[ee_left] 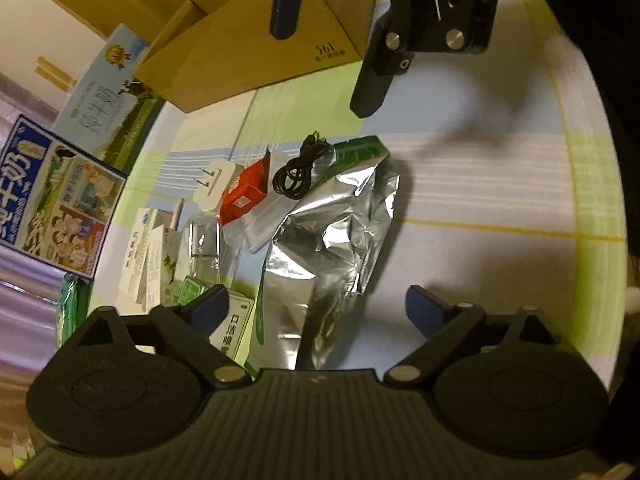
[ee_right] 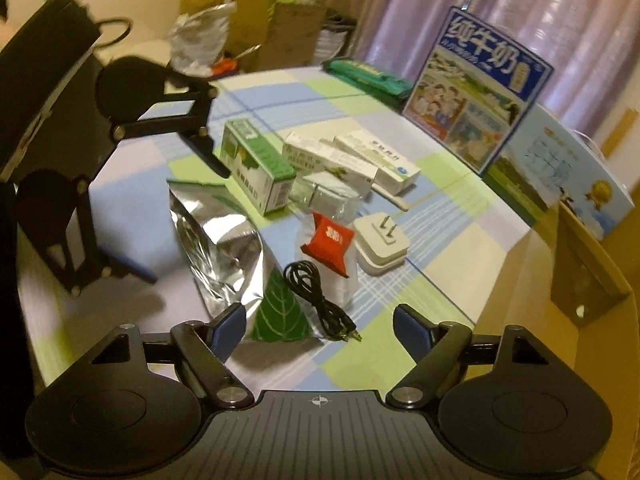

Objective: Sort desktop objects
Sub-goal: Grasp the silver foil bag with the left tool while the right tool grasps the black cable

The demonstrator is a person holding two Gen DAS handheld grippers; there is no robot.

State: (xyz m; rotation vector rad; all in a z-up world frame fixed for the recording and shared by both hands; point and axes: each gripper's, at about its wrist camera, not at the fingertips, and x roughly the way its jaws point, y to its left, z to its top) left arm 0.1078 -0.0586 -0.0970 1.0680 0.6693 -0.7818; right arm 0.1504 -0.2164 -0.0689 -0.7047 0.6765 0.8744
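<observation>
Both grippers' fingers wide apart, empty, over one foil bag, one black cable, one white plug, three cartons.

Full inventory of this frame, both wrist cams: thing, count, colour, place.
foil bag: 1, silver with green leaf, table centre
audio cable: 1, black, coiled beside the bag
red packet: 1, red, on a clear pouch
plug adapter: 1, white, prongs up
medicine boxes: about 3, green and white, behind
milk cartons: 2, blue, table's far edge
cardboard box: 1, brown, table edge
left gripper: open, over bag
right gripper: open, near cable
</observation>
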